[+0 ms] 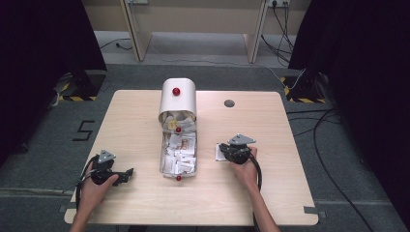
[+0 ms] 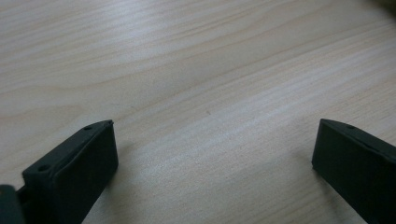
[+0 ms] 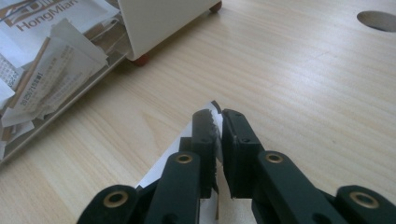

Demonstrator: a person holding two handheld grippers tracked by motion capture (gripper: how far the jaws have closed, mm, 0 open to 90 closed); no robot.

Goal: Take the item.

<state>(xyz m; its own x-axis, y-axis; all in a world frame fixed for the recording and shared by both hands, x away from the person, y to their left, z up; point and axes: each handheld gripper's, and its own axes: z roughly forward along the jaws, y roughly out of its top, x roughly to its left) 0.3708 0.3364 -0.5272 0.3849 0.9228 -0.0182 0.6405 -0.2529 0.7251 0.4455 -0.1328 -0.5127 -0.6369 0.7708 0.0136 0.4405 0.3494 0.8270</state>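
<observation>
A white box with a rounded hood [image 1: 178,96] stands mid-table, and its clear drawer [image 1: 164,166] is pulled out toward me, packed with several paper sachets [image 1: 180,151]. My right gripper [image 1: 224,151] sits just right of the drawer, low over the table. In the right gripper view its jaws [image 3: 219,116] stand nearly together, pinching the serrated edge of a white sachet [image 3: 213,122] whose lower part trails onto the wood. The sachets in the drawer [image 3: 42,70] lie at upper left. My left gripper [image 1: 126,174] rests near the front left, open [image 2: 215,135] over bare wood.
A round cable hole [image 1: 229,103] is in the table behind the right gripper, also the cable hole [image 3: 377,19] at upper right. The box stands on red feet [image 3: 140,59]. Table edges are near both hands; cables lie on the floor at right.
</observation>
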